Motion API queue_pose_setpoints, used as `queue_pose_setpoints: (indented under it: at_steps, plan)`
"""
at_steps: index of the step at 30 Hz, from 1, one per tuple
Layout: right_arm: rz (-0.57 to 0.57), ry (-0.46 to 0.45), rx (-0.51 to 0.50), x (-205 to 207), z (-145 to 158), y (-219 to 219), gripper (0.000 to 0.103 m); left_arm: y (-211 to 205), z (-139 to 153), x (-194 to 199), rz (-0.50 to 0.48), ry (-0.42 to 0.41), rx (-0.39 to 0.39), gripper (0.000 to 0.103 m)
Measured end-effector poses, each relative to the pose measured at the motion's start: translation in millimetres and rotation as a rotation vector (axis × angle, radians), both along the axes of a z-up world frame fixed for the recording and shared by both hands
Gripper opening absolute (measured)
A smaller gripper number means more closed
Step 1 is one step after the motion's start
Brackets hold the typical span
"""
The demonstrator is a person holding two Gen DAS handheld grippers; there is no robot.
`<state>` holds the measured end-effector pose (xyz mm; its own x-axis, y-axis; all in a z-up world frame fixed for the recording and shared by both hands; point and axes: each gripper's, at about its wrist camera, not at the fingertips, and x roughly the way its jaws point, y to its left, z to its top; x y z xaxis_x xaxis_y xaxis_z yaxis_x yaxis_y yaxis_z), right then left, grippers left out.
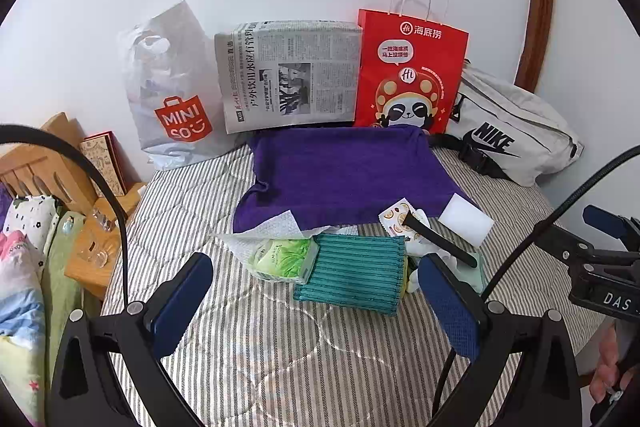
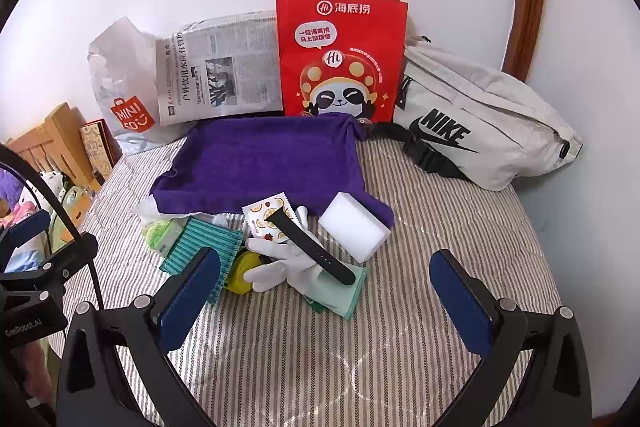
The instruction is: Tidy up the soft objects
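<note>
Nothing's been picked up yet, so the step in hand looks like choosing a first grab. Going left to right across the pile on the bed: tissue pack, teal cloth, white glove with a black strap lying across it, then the white sponge on the purple towel's corner. Both the left gripper and right gripper hang wide apart, holding nothing. I'd take the sponge first with the right one since it sits clear, squeezing gently. Lift the strap off before the glove or it'll drag everything.
</note>
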<state>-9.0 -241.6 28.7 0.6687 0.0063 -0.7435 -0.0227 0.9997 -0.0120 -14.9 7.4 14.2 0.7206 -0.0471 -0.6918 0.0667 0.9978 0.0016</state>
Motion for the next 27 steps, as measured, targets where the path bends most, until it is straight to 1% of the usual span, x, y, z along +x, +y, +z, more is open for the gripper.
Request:
queue_pose_setpoints:
  at_steps: [27]
  plan:
    - [0.017,-0.016,-0.015,-10,3,10,0.103,-4,4,-4,-0.007,0.003,0.013,0.103]
